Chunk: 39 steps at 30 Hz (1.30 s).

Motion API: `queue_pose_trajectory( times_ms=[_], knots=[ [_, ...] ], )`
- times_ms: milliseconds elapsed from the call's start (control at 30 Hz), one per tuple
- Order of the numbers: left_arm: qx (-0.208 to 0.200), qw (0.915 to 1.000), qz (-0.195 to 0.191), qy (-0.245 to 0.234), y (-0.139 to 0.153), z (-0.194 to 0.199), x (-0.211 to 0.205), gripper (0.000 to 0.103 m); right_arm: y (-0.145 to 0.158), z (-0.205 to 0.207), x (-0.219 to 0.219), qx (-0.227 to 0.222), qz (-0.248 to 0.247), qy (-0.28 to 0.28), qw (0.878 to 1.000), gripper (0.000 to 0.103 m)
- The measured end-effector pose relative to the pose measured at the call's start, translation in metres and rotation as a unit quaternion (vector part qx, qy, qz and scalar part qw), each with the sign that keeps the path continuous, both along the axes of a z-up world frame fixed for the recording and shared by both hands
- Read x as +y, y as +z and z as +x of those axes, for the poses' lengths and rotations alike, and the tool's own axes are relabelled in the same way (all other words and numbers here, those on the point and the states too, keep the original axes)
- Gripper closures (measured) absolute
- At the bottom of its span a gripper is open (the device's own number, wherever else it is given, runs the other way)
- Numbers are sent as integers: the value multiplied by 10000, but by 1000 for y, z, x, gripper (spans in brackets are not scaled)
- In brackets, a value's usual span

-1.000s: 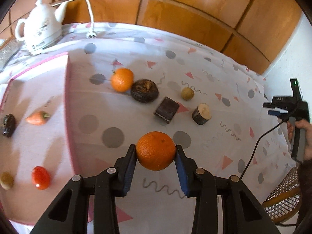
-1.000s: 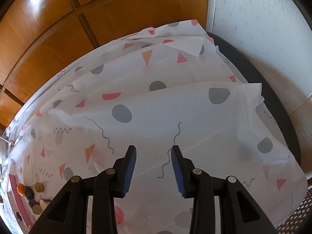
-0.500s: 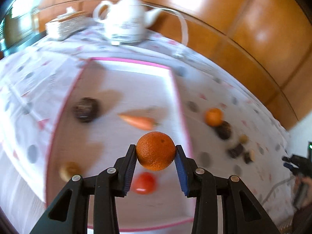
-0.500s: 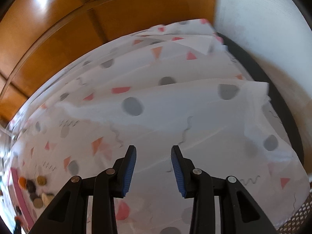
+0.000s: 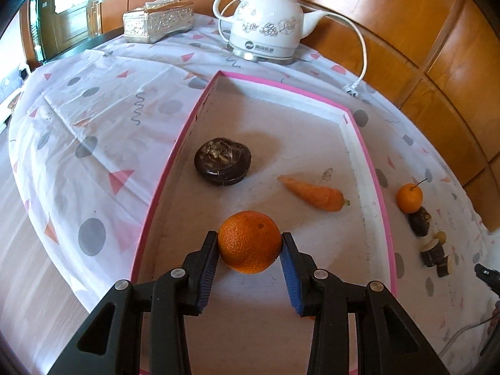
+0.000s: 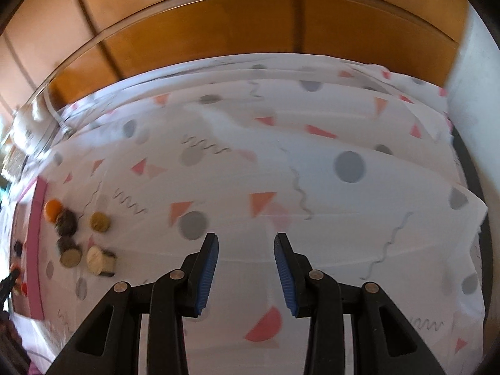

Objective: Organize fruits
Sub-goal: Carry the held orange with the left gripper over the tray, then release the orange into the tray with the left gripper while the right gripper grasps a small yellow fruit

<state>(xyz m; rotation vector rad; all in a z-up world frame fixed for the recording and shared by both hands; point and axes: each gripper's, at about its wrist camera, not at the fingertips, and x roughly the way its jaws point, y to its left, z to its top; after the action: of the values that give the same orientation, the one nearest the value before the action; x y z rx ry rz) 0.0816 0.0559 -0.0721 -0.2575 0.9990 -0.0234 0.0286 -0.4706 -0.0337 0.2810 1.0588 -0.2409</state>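
An orange is held by the left tongs.
A carrot is seen just beyond; nothing is held by the half-open right tongs.

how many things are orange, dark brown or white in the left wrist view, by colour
orange: 3 (held orange, carrot, small orange)
dark brown: 2 (dark round fruit in the tray, dark fruit on the cloth)
white: 1 (kettle)
total: 6
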Motion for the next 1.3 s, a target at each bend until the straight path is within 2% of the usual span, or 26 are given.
queue_pose_trajectory(
  times_ms=[100,167,267,500,900,1033,1133,1167,1200,1300],
  knots=[
    [-9,10000,76,-8,1,0,-1,63,-1,5,15,-36,8,310,9995,66],
    [-23,10000,62,-10,2,-2,0,61,-2,7,24,-73,193,512,9985,66],
    [-169,9998,90,-30,7,-7,-1,50,0,11,43,-152,362,888,9953,66],
    [-247,9996,117,5,16,-13,3,50,3,27,97,-211,363,1632,9857,66],
    [-328,9983,185,447,29,-35,32,46,-15,75,145,-40,311,1808,9830,66],
    [-300,9974,194,628,28,-41,45,44,-29,92,160,188,73,1853,9825,65],
    [-269,9969,199,716,26,-45,53,44,-37,99,165,303,-85,1897,9813,69],
    [-258,9967,208,742,26,-46,55,44,-39,100,166,328,-155,1896,9812,77],
    [-248,9966,214,761,25,-47,56,44,-41,101,167,363,-211,1911,9807,78],
    [-219,9963,208,800,24,-49,60,44,-44,101,166,322,-150,1919,9808,78]
  ],
)
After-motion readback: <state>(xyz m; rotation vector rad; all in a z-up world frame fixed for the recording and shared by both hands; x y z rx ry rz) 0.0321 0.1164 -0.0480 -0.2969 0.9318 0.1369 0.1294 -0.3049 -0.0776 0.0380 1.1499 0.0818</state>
